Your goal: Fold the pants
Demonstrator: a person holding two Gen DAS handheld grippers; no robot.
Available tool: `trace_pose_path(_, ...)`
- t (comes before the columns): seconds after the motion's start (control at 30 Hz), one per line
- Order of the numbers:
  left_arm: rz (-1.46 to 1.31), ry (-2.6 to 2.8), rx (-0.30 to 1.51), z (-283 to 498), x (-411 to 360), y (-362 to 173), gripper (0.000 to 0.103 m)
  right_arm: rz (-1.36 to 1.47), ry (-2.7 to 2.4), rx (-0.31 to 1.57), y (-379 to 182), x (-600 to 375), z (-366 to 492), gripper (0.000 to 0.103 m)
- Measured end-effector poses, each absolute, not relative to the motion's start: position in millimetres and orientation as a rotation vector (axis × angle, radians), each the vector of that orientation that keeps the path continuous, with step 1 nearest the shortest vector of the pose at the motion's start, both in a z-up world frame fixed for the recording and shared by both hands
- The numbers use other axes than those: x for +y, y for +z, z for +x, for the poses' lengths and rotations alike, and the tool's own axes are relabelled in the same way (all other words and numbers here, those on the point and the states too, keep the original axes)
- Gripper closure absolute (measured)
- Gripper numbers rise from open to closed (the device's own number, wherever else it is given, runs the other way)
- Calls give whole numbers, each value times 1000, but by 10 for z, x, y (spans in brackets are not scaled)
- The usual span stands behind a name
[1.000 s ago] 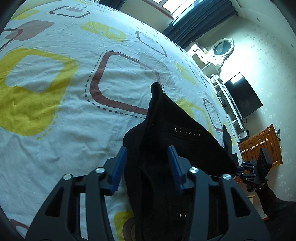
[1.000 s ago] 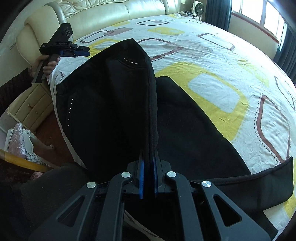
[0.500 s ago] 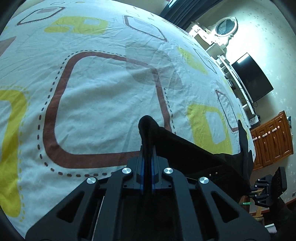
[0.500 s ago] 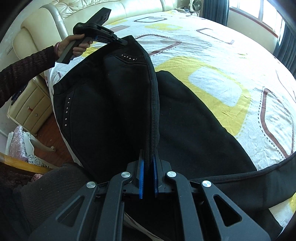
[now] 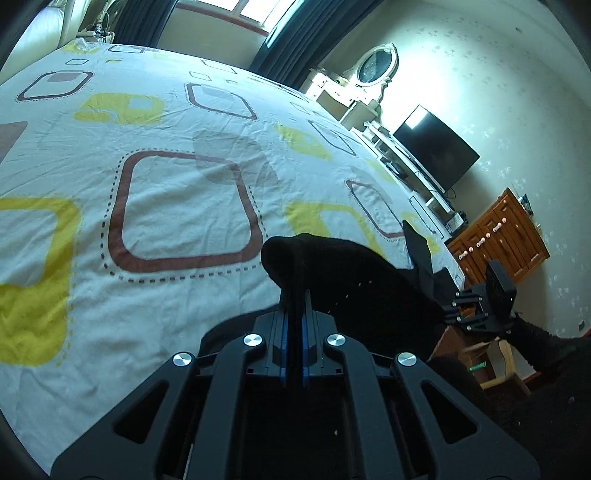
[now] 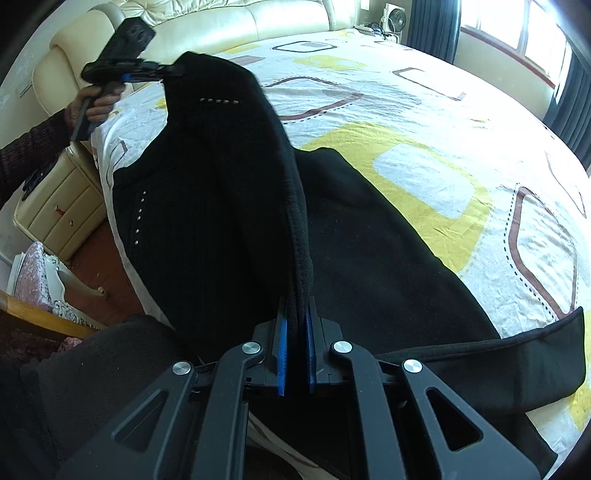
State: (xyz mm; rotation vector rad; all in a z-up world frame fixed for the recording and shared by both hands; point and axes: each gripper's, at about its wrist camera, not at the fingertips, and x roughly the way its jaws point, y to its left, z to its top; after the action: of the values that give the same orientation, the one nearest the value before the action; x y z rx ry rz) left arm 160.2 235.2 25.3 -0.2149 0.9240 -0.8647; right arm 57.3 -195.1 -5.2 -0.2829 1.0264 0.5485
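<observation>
Left tongs (image 5: 294,328) pressed together, pinching a bunched black fold of the pants (image 5: 354,280) that sticks up past the blue pads (image 5: 283,347). In right wrist view the same left tongs (image 6: 168,71) sit far upper left, held by a hand (image 6: 96,105), clamped on the top corner of the pants (image 6: 229,206), lifted off the bed (image 6: 424,110). From that corner the raised part of the pants hangs as a sloped panel down to the right tongs (image 6: 296,350); a row of small studs (image 6: 218,100) near the top, another line of studs lower left. Right tongs pinch the thick ribbed edge of the pants between blue pads (image 6: 282,360), jaws nearly together with cloth in the gap. Further right, rest of the pants lies flat on the bed sheet with yellow and brown rounded squares, one leg end reaching toward the right edge. In left wrist view the right tongs (image 5: 452,308) show at far right, beside the pants edge. Background there: mirror (image 5: 376,66), TV (image 5: 436,147), wooden drawers (image 5: 498,240). Cream headboard (image 6: 221,22) and nightstand (image 6: 59,199) at left in right wrist view.
</observation>
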Motion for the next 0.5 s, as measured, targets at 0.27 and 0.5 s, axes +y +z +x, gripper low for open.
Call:
trace_pose_path(0.27, -317, -820, 1011, 956, 2777, -306, 96, -365, 541, 1066, -215, -1898, 327, 95)
trace_pose_path(0.5, -328, -749, 1082, 689, 2892, -791, 87, -454, 547, 1075, -458, -1839, 178, 90)
